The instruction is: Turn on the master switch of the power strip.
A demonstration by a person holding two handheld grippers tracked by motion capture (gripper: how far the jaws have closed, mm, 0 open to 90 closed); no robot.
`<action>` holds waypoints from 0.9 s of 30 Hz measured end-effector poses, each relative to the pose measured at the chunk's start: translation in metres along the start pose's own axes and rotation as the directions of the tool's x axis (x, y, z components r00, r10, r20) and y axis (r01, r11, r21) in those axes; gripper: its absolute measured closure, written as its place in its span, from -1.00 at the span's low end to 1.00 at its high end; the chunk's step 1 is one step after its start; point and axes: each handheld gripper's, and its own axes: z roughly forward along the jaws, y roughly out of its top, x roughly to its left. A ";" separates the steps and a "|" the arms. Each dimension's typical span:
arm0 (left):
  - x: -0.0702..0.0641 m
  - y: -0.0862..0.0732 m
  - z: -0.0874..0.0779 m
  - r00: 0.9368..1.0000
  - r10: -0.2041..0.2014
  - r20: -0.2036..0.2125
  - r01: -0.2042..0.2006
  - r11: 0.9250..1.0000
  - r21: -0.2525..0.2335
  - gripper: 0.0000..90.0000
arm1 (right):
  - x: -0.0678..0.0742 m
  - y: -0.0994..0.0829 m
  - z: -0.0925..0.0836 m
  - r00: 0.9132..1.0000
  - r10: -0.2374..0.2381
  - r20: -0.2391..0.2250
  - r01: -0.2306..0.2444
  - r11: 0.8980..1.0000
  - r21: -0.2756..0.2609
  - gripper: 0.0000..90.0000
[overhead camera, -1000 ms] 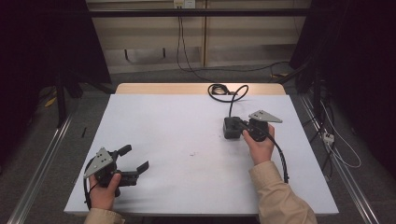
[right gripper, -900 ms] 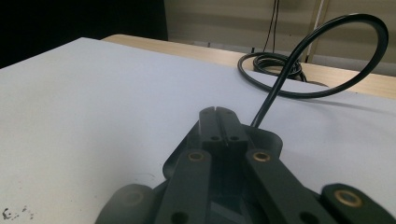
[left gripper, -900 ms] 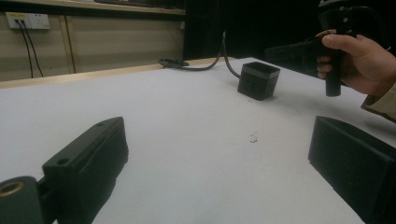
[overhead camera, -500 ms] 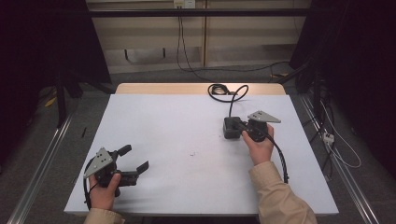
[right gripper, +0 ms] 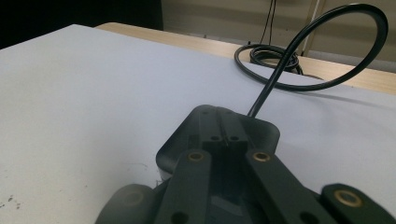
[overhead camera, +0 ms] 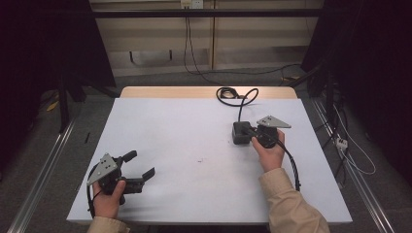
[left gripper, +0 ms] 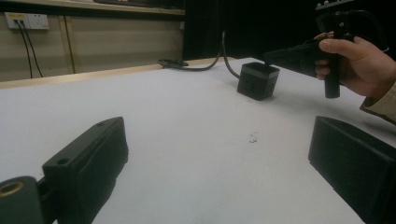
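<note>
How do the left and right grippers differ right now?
1. The left gripper has its fingers spread wide apart; the right gripper has them closed together.
2. The left gripper rests near the table's front-left corner with nothing between its fingers; the right gripper's tips sit over the black cube with the cable.
Shared: each is held in one hand and carries a grey plate.

We look down from high at the near edge on the whole bench (overhead camera: 194,145), left claw camera low, facing across toward the black box (left gripper: 258,80), right claw camera close above that box (right gripper: 261,133), all three share it.
</note>
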 end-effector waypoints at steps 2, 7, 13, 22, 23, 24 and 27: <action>0.000 0.000 0.000 1.000 0.001 0.000 -0.001 1.000 0.001 -0.90 | 0.000 0.000 0.000 1.000 -0.002 0.002 0.002 1.000 0.003 1.00; -0.001 0.000 0.000 1.000 -0.001 0.000 0.001 1.000 -0.001 -0.90 | 0.001 -0.001 0.000 1.000 -0.005 0.003 0.005 1.000 0.005 1.00; -0.001 0.001 0.000 1.000 0.005 0.000 -0.005 1.000 0.000 -0.90 | 0.001 -0.001 0.000 1.000 -0.007 0.006 0.007 1.000 0.007 1.00; -0.001 0.001 -0.001 1.000 0.002 -0.001 -0.002 1.000 -0.006 -0.90 | 0.001 -0.002 -0.001 1.000 -0.026 0.005 0.026 1.000 0.006 1.00; -0.001 0.001 -0.001 1.000 0.002 -0.002 -0.002 1.000 -0.007 -0.90 | 0.001 -0.002 -0.001 1.000 -0.026 0.005 0.026 1.000 0.006 1.00; -0.001 0.001 -0.002 1.000 0.002 -0.002 -0.002 1.000 -0.003 -0.90 | 0.001 -0.002 -0.001 1.000 -0.025 0.006 0.025 1.000 0.008 1.00; -0.001 0.001 -0.001 1.000 -0.001 0.000 0.001 1.000 -0.005 -0.90 | 0.001 -0.003 -0.001 1.000 -0.026 0.005 0.026 1.000 0.005 1.00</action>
